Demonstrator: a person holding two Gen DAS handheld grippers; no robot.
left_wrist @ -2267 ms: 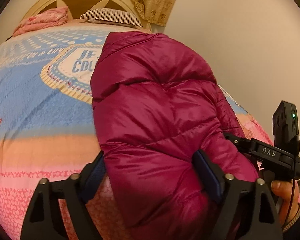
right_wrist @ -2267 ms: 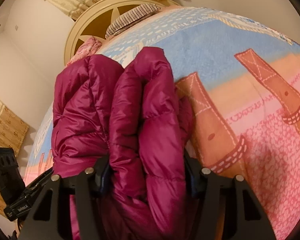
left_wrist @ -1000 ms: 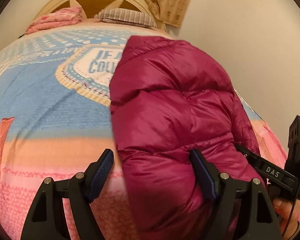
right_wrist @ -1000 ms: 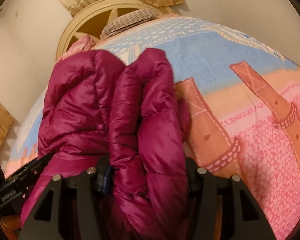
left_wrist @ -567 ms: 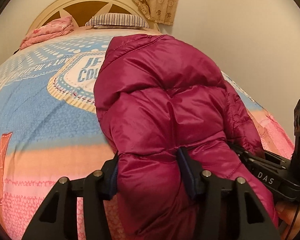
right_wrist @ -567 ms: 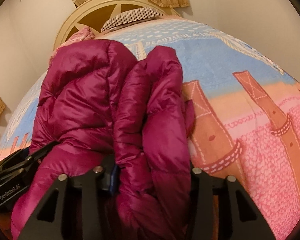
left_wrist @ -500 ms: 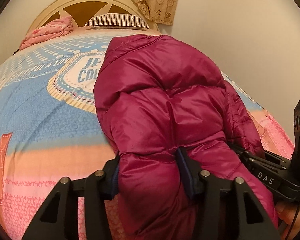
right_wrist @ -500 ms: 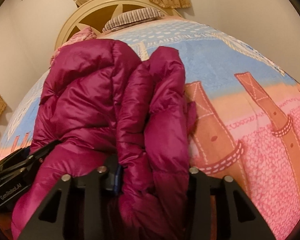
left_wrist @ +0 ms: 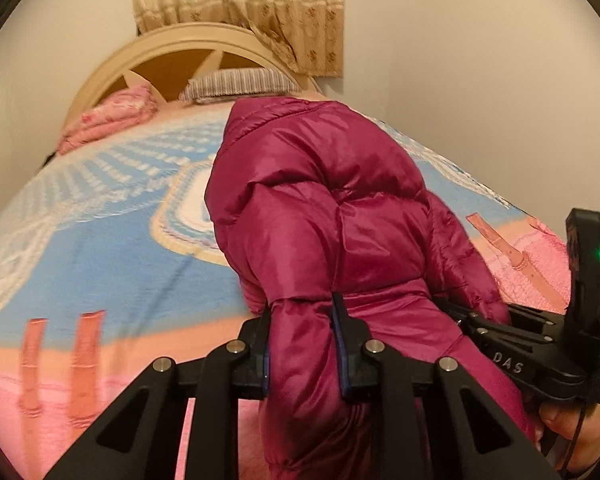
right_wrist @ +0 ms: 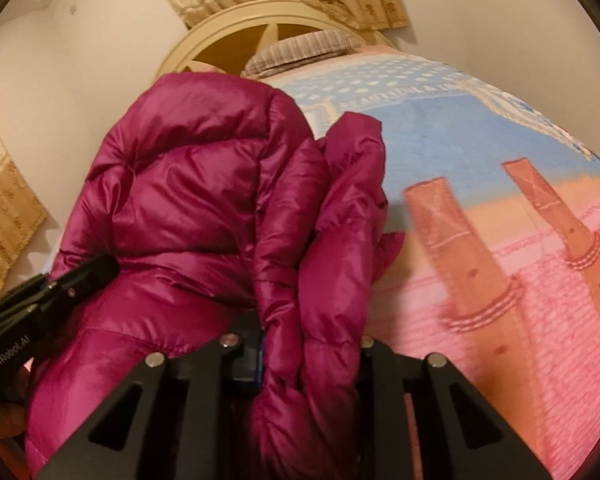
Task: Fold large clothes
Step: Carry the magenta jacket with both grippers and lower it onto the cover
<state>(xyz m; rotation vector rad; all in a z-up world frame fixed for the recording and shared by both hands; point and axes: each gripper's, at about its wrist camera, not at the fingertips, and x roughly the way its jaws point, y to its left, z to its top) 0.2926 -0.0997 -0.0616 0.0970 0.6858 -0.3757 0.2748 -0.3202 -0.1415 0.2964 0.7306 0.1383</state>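
A magenta puffer jacket [left_wrist: 320, 208] lies bunched on the bed and is raised at its near end. My left gripper [left_wrist: 302, 344] is shut on a fold of its near edge. My right gripper [right_wrist: 310, 344] is shut on another thick fold of the same jacket [right_wrist: 204, 184]. The right gripper also shows at the right of the left wrist view [left_wrist: 540, 344], close beside the jacket. The left gripper shows at the left of the right wrist view [right_wrist: 48, 292]. The jacket's underside and far end are hidden.
The bed has a blue, orange and pink patterned blanket [left_wrist: 100, 248]. A striped pillow [left_wrist: 240, 84] and a pink pillow [left_wrist: 112, 116] lie by the cream headboard [left_wrist: 172, 52]. A wall [left_wrist: 480, 80] and curtain [left_wrist: 240, 8] stand behind.
My left gripper went from open around the jacket's edge to shut on it. Both grippers have risen, lifting the near end of the jacket. The right gripper kept its hold.
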